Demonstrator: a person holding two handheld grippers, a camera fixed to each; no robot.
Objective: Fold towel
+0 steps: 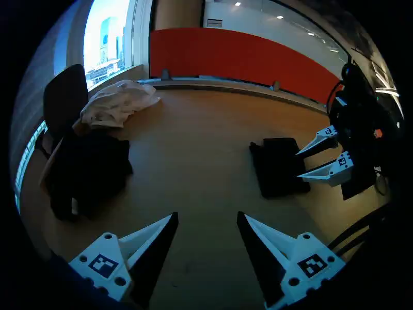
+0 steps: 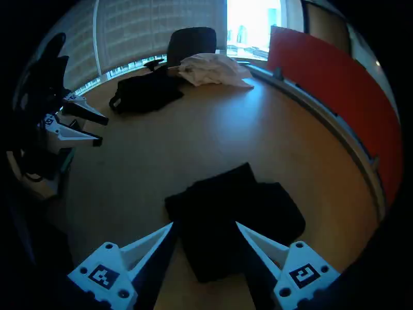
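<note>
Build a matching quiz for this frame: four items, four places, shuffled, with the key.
Items:
1. dark towel
2. pale cloth
3. red panel
4. office chair

Places:
A. upright along the table edge
B. behind the table, by the window
C. flat, just ahead of the right gripper
D. heaped on the table near the window

Pairs: 1-C; 2-D; 3-A; 4-B
</note>
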